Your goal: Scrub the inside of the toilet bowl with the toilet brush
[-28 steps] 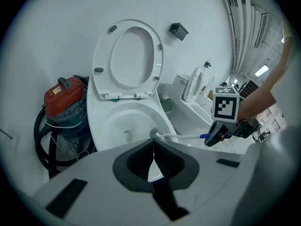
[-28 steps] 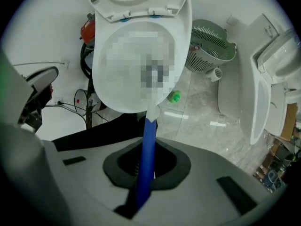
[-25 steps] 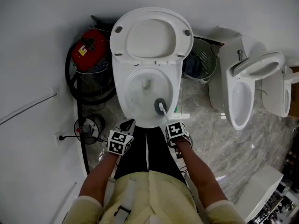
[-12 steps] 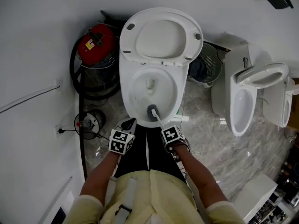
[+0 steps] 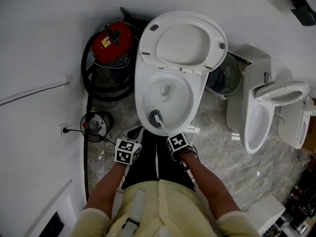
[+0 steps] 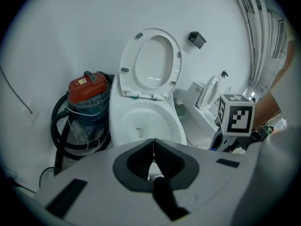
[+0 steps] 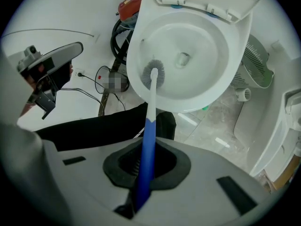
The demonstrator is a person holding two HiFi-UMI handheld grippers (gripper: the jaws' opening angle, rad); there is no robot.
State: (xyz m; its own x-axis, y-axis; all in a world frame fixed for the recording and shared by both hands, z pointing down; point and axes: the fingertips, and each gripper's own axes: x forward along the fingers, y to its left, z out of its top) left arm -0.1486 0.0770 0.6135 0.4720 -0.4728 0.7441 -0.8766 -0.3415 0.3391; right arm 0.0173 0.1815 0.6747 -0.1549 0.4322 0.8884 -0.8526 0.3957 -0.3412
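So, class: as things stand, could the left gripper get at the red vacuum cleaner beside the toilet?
Probably yes. The left gripper is shut and empty, and the red vacuum cleaner stands on its side of the toilet; only a black hose lies on the floor between.

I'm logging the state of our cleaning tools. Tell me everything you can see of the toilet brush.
The toilet brush has a slim straight shaft, blue at the grip end and white towards the head, both looking like plastic. It ends in a round tuft of grey bristles. The right hand-held gripper is clamped on the blue part. The brush slants forward and down, with its bristles against the near inner wall of the toilet bowl.
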